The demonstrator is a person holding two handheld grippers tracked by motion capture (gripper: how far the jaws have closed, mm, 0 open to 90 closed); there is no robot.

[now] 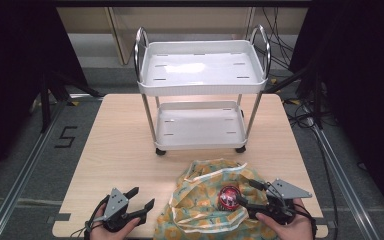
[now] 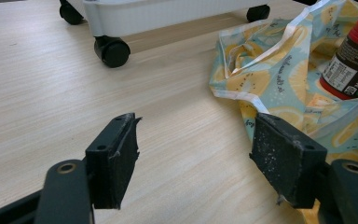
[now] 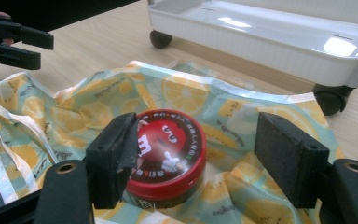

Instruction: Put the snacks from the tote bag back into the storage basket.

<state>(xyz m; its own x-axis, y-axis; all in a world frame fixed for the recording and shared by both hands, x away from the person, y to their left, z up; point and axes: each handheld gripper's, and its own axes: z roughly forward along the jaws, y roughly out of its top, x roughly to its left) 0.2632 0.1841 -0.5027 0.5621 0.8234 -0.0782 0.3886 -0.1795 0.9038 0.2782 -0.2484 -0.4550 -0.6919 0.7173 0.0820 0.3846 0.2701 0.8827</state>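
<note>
The round jar with a red lid printed with a cartoon face and a dark label [image 3: 165,156] stands upright in the folds of a thin plastic bag patterned with yellow lemon slices on pale blue [image 1: 205,200], which lies spread and crumpled on the near right part of the pale wooden desk [image 1: 125,150]. In the high view the jar [image 1: 228,197] sits near the middle of the bag, its lid facing up, so its long axis runs vertical.

The right gripper [image 3: 196,158] is by far the nearer one. In the right gripper view the jar lies directly ahead between the two black jaws, closer to the jaw at the left of that view, which partly overlaps the lid's edge; whether that jaw touches the jar I cannot tell. The jaws stand wide, wider than the lid, and hold nothing. The hand comes in low from the near right edge of the desk, the gripper [image 1: 247,197] pointing leftward at the jar. A small shift to centre the jar and a squeeze look like all that a grasp needs.

The left gripper [image 1: 140,199] rests over bare desk just beside the bag's left edge, jaws also wide and empty, aimed toward the bag.

Beyond the bag stands a white two-shelf trolley with chrome handles and black castors [image 1: 202,90], both shelves bare.
</note>
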